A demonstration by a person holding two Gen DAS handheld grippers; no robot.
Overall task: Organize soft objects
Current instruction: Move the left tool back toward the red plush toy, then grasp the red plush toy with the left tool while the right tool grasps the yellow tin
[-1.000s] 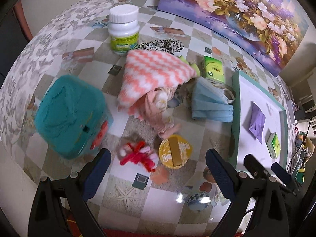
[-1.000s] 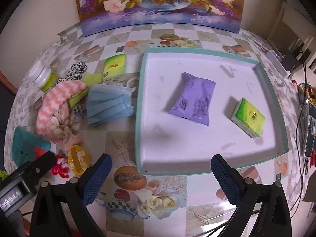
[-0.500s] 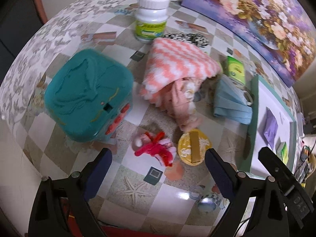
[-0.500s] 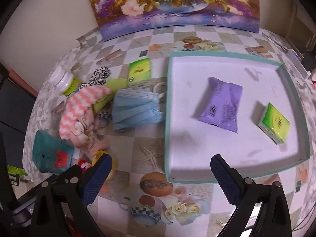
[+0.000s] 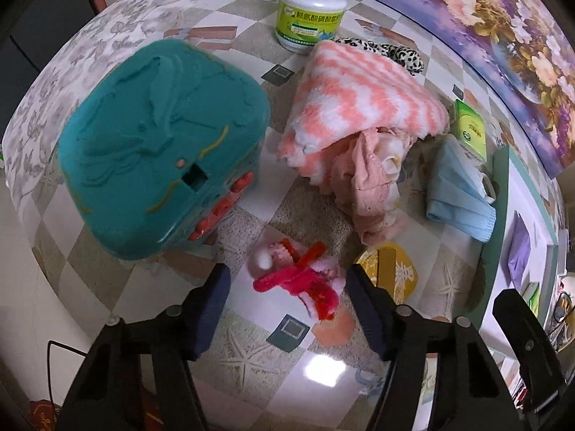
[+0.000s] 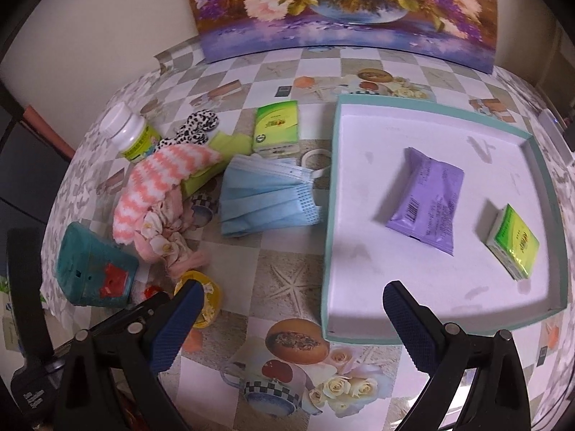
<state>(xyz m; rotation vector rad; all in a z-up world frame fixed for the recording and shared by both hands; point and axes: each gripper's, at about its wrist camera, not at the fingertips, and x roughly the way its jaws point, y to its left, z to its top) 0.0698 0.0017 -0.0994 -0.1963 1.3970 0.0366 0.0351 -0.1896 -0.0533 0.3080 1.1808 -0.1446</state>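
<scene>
Left gripper has just been closing, jaws straddling the red-and-pink fuzzy toy on the table without pressing it yet, seemingly to lift it; right gripper hangs spread and empty near the tray, where soft packs already lie; striped towel waits beyond
</scene>
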